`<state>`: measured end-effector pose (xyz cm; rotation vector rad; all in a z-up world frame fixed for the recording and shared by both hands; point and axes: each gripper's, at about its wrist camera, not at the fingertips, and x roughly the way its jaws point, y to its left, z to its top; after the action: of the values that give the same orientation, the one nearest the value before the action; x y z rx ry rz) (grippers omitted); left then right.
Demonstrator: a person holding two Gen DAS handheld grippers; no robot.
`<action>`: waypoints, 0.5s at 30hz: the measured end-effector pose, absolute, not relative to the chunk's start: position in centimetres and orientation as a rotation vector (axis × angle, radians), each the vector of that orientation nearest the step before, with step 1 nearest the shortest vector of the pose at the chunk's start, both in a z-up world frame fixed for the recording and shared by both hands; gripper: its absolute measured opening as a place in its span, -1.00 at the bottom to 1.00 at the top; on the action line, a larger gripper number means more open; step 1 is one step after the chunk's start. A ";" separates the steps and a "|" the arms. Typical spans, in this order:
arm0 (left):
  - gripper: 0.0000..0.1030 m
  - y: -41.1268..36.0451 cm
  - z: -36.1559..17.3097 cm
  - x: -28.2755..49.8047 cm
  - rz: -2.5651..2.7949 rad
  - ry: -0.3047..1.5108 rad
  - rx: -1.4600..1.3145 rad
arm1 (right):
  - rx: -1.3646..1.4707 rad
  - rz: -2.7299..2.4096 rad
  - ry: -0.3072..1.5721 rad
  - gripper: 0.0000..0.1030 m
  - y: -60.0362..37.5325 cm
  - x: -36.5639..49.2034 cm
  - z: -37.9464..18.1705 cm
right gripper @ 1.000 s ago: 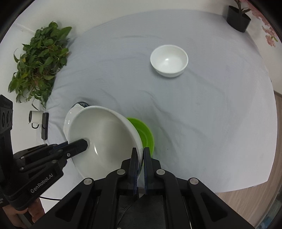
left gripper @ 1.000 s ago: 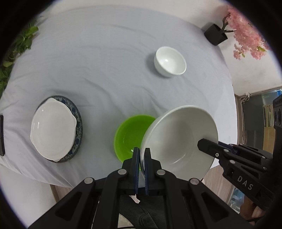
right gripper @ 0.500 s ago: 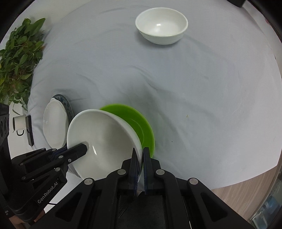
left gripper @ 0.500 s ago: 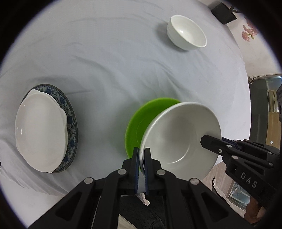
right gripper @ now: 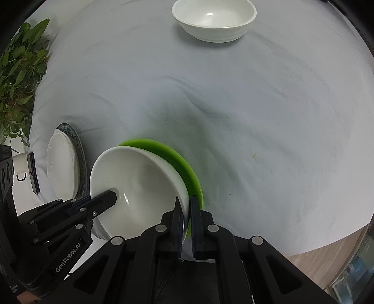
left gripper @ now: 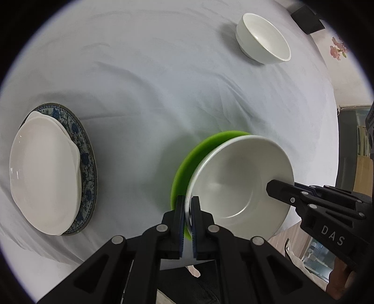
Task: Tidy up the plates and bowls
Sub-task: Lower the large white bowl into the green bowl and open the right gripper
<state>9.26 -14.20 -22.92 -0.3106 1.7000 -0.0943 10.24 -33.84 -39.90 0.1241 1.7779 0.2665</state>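
Left wrist view: the left tongs (left gripper: pixel 188 210) are pinching the near rim of the large white bowl (left gripper: pixel 236 189), one pad inside the wall and one outside. The right tongs (left gripper: pixel 277 187) are entering from the right and clamping the opposite rim of the same bowl. The bowl is sitting tilted over the green bowl (left gripper: pixel 194 159), whose rim is showing as a crescent on the left and far side; whether the two are touching cannot be told. Both are lying near the front edge of the counter (left gripper: pixel 152 81), which is covered in a pale wrinkled cloth. Well to the left, a white plate (left gripper: pixel 44 173) is resting on a blue patterned plate (left gripper: pixel 85 163). A small white bowl (left gripper: pixel 264 38) is standing alone at the far right of the counter. Right wrist view: the right tongs (right gripper: pixel 185 210) are gripping the large white bowl (right gripper: pixel 140 182) at its right rim, with the left tongs (right gripper: pixel 105 201) holding the left rim. The green bowl (right gripper: pixel 177 159) is peeking out behind it. The small white bowl (right gripper: pixel 213 18) is sitting at the far end, and a leafy plant (right gripper: pixel 18 67) is standing beyond the counter's left edge.
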 end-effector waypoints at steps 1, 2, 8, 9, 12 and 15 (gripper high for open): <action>-0.92 -14.0 -23.0 9.2 -0.093 1.703 -0.323 | 0.125 0.267 1.784 -0.94 -33.7 10.3 -40.1; -0.92 -14.0 -23.0 9.3 -0.093 1.702 -0.331 | 0.126 0.266 1.788 -0.94 -33.5 10.3 -40.2; -0.93 -13.6 -23.2 9.5 -0.091 1.706 -0.350 | 0.119 0.264 1.788 -0.94 -33.5 10.8 -40.7; -0.93 -13.5 -23.2 9.5 -0.089 1.706 -0.357 | 0.120 0.265 1.788 -0.94 -33.5 10.8 -40.9; -0.92 -13.4 -23.2 9.5 -0.090 1.704 -0.363 | 0.110 0.268 1.783 -0.93 -33.6 10.9 -41.0; -0.93 -13.0 -23.3 9.5 -0.092 1.701 -0.371 | 0.097 0.266 1.774 -0.90 -33.3 10.7 -41.0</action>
<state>9.51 -13.04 -23.26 -0.3715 1.7008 -0.0923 10.72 -33.32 -40.98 0.0966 1.7737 0.2660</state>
